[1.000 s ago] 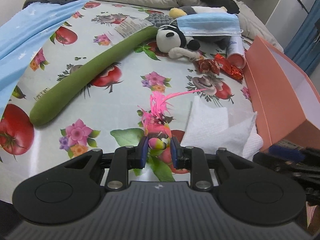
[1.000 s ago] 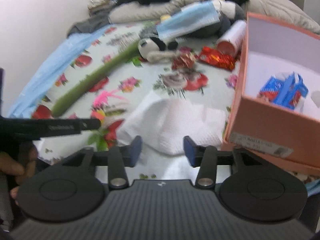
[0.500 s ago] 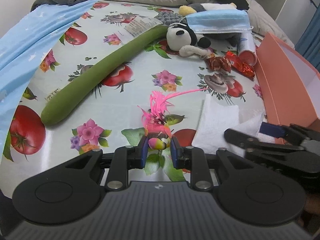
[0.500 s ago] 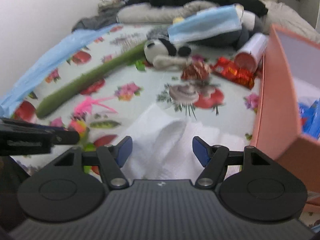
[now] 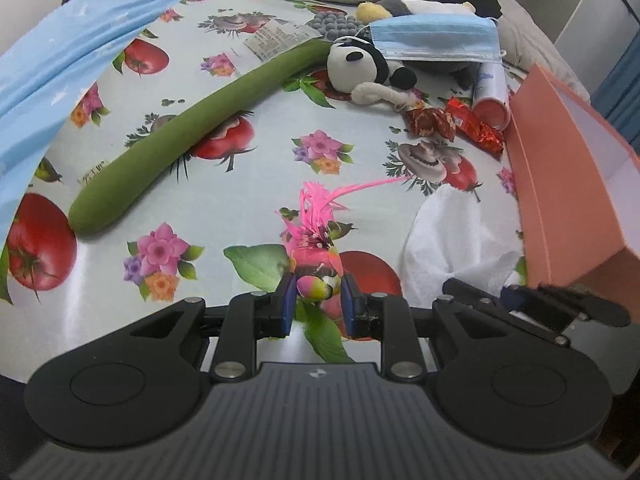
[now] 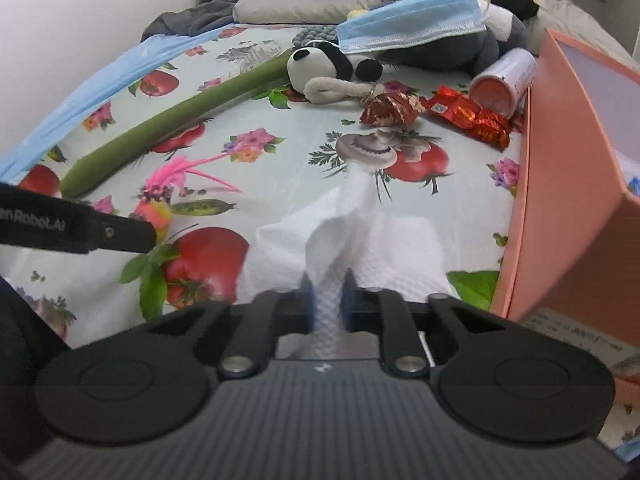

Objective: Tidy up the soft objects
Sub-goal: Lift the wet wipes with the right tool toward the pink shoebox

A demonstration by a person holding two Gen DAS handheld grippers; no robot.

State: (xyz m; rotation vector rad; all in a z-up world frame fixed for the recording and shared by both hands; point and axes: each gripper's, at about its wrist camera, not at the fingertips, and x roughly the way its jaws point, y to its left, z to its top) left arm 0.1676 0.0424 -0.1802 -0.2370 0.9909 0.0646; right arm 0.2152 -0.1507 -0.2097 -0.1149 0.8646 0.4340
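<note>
While our left gripper (image 5: 316, 307) clamps the small pink feathered toy bird (image 5: 316, 268) near the front edge of the fruit-printed oilcloth (image 5: 248, 184), our right gripper (image 6: 328, 304), jaws just closed, pinches the crumpled white paper towel (image 6: 352, 240) beside the salmon-pink cardboard box (image 6: 560, 184) at the right edge.

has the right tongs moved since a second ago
Yes. The right tongs came down toward the white cloth, nearer the pink box, and have just been closing; they now pinch a fold of it.
</note>
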